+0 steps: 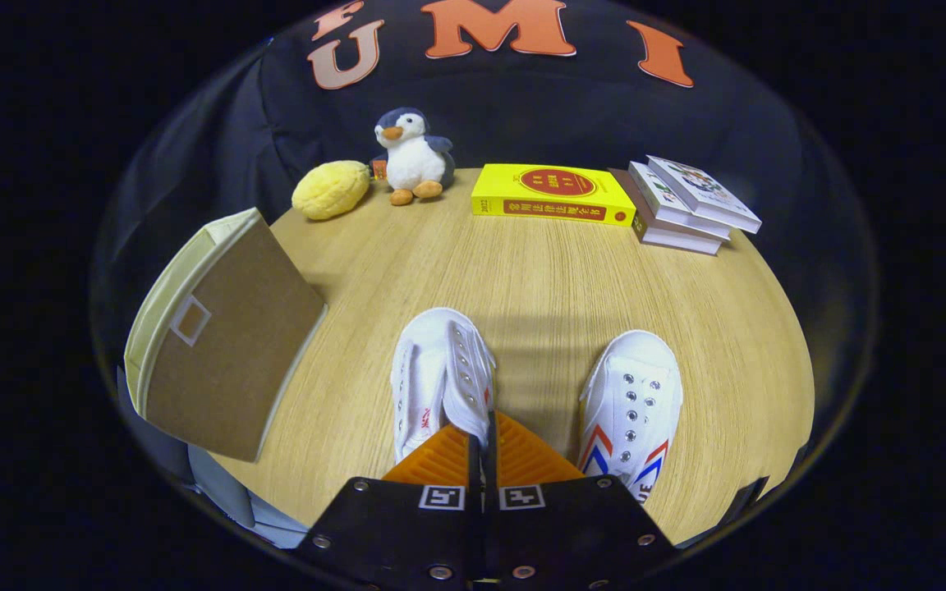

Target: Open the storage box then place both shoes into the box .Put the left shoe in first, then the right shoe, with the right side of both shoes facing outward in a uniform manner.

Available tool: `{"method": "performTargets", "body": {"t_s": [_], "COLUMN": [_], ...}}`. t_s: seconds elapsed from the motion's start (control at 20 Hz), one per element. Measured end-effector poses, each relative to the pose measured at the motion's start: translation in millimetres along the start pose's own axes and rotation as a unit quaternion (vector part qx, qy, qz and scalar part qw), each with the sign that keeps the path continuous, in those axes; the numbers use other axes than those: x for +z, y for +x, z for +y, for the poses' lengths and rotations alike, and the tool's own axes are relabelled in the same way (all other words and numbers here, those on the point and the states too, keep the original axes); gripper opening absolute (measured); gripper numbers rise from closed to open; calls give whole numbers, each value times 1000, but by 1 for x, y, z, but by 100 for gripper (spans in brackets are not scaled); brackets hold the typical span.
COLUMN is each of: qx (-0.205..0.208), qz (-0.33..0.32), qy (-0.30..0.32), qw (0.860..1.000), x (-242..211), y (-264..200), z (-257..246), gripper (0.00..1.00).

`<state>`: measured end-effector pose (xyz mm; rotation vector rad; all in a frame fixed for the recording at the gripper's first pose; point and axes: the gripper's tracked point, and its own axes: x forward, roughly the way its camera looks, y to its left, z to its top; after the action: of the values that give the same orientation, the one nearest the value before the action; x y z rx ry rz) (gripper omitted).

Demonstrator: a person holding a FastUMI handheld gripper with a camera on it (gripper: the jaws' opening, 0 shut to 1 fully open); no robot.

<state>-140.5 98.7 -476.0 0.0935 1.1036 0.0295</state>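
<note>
Two white canvas shoes lie on the wooden table (539,271), toes pointing away from me. The left-hand shoe (432,377) is tipped so its inside shows, and its right side wall runs into the narrow slit between my fingers. My gripper (483,439) is shut on that wall. The right-hand shoe (633,402), with red and blue stripes on its side, rests flat just right of the fingers, apart from them. The storage box (218,353), cream fabric with a brown panel and a pale pull tab, stands left of the shoes; I cannot tell whether it is open.
Along the table's far edge sit a yellow plush (330,190), a penguin toy (411,156), a thick yellow book (553,194) and a stack of books (686,205). Bare wood lies between them and the shoes.
</note>
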Motion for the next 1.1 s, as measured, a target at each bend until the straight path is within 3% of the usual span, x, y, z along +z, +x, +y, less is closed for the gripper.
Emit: {"method": "performTargets", "body": {"t_s": [0.3,0.45,0.75,0.95,1.1], "qx": [24,44,106,94,101], "qz": [21,48,103,100,109], "qy": [-12,-16,102,118,132], "qw": [999,998,984,983,980], "x": [-5,-11,-14,-11,-15], "y": [20,34,43,42,32], "z": [-2,3,11,8,19], "gripper": [3,13,35,9,4]}}
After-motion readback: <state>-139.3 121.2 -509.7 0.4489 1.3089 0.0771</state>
